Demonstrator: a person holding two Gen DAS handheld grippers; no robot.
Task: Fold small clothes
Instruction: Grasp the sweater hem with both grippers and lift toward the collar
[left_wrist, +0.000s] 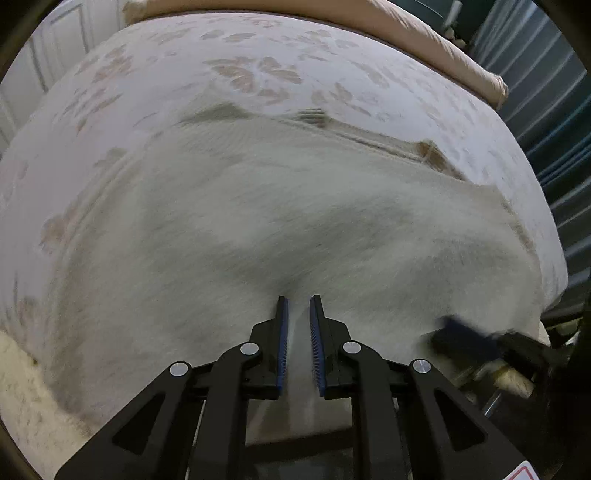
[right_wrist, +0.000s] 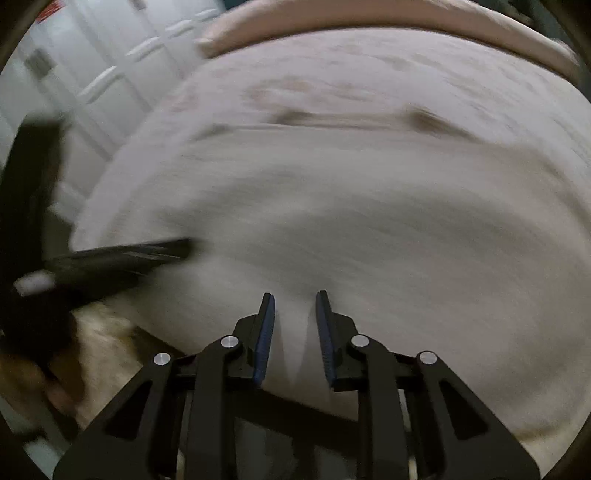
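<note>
A pale grey-white garment (left_wrist: 280, 206) lies spread on the bed, with brown trim along its far edge (left_wrist: 428, 151). My left gripper (left_wrist: 298, 301) is shut on a pinch of the garment's near edge, and cloth runs between the blue pads. My right gripper (right_wrist: 294, 295) also holds the near edge of the garment (right_wrist: 351, 229), with a fold of cloth between its fingers. The right gripper shows blurred in the left wrist view (left_wrist: 465, 338). The left gripper shows blurred in the right wrist view (right_wrist: 122, 254). Both views are smeared by motion.
The bed has a white cover with a faded floral print (left_wrist: 251, 74). A pink pillow (left_wrist: 424, 40) lies along the far side. White panelled doors (right_wrist: 110, 66) stand at the left. A dark striped curtain (left_wrist: 554, 122) hangs at the right.
</note>
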